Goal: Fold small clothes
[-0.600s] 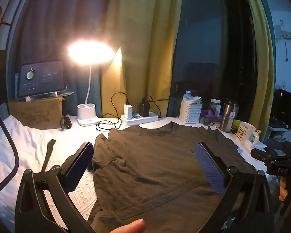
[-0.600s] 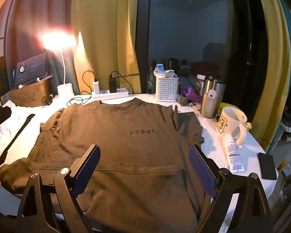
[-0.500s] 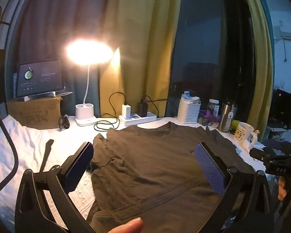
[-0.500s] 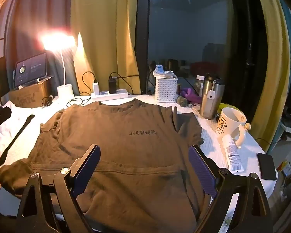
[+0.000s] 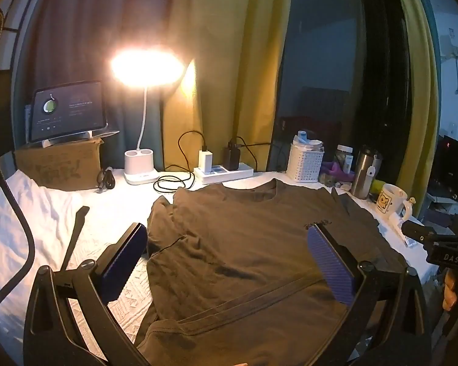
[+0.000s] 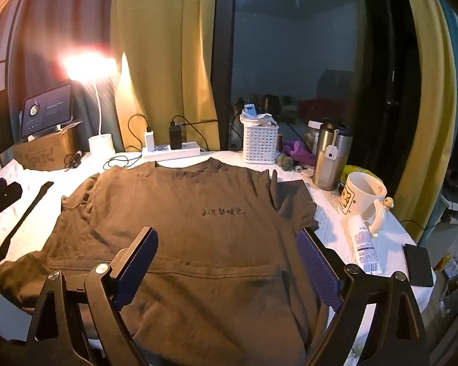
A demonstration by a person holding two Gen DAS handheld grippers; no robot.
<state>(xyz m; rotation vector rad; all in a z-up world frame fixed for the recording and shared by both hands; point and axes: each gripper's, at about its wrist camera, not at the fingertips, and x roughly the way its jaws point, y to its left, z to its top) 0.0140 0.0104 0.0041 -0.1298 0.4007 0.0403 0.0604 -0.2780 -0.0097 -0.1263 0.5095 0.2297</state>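
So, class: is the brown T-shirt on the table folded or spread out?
Spread out. The T-shirt lies flat, front up, with neckline, both sleeves and chest print showing. Only its hem is turned up in a band across the body.

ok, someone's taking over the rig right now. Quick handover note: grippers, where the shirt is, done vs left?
Left hand-held gripper: open, holding nothing, hovering over the shirt's left half.
Right hand-held gripper: open, holding nothing, hovering over the lower middle of the shirt.
Brown t-shirt: spread face up on the white table cover, collar toward the window; the left sleeve is rumpled and the hem is bunched at the near edge.
Done: shirt laid out. No fold made yet.
Left: smooth the sleeve, then do all the folds.
Watch the mug and tube beside the right sleeve.
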